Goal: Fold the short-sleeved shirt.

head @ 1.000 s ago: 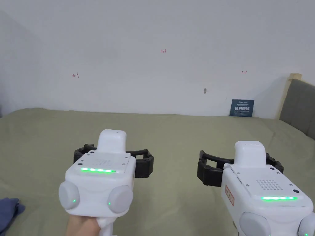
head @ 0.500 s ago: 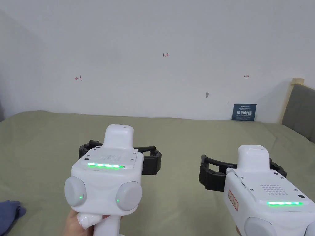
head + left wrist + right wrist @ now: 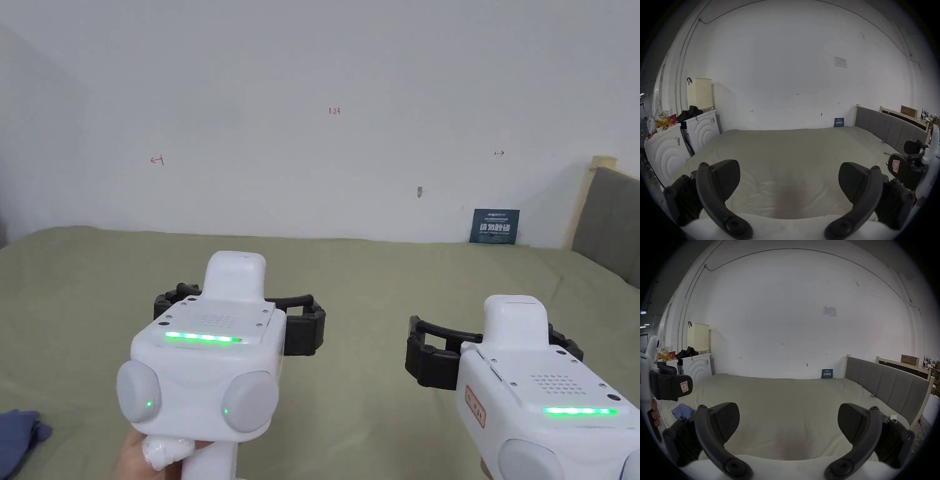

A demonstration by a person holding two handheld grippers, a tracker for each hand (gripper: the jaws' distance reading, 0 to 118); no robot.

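Left gripper (image 3: 788, 175) and right gripper (image 3: 788, 416) are held above the bed (image 3: 375, 275), jaws wide apart, nothing gripped. Blue shirt (image 3: 19, 431) is seen crumpled at the bed's near-left edge.

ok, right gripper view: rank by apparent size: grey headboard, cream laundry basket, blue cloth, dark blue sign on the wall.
1. grey headboard, largest.
2. cream laundry basket.
3. blue cloth, partly hidden behind the jaw, so unsure.
4. dark blue sign, smallest.
Distances from the camera differ, so this is apparent size, not true size.
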